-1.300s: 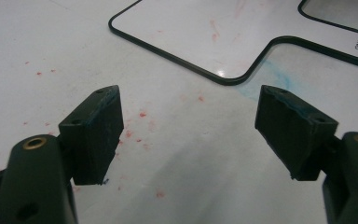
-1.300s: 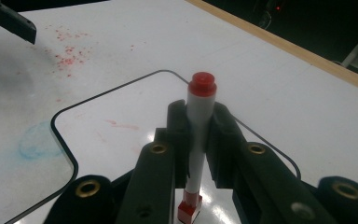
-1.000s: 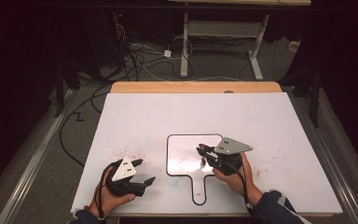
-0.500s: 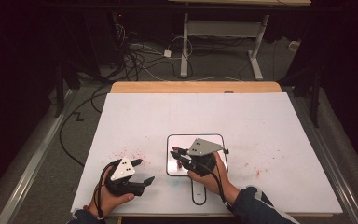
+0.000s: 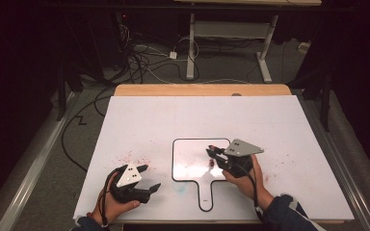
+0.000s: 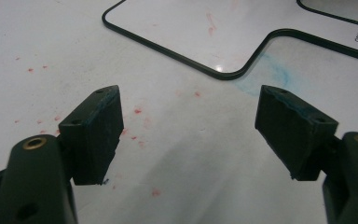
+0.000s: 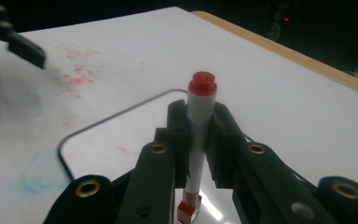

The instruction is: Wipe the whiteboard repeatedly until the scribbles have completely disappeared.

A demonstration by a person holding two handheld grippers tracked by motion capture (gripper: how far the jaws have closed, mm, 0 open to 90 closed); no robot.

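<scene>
High view: the right gripper (image 5: 214, 156) is hovering over the paddle-shaped whiteboard (image 5: 188, 166) on the table (image 5: 270, 120), while the left gripper (image 5: 147, 180) is resting near the table's front edge, left of the whiteboard.

Left gripper view: its jaws are standing wide apart, grasping nothing, above red specks (image 6: 137, 111) and a blue smudge (image 6: 268, 70).

Right gripper view: the jaws are clenching a red-capped marker (image 7: 198, 135) upright, its lower end pointing at the whiteboard (image 7: 121, 135).
</scene>
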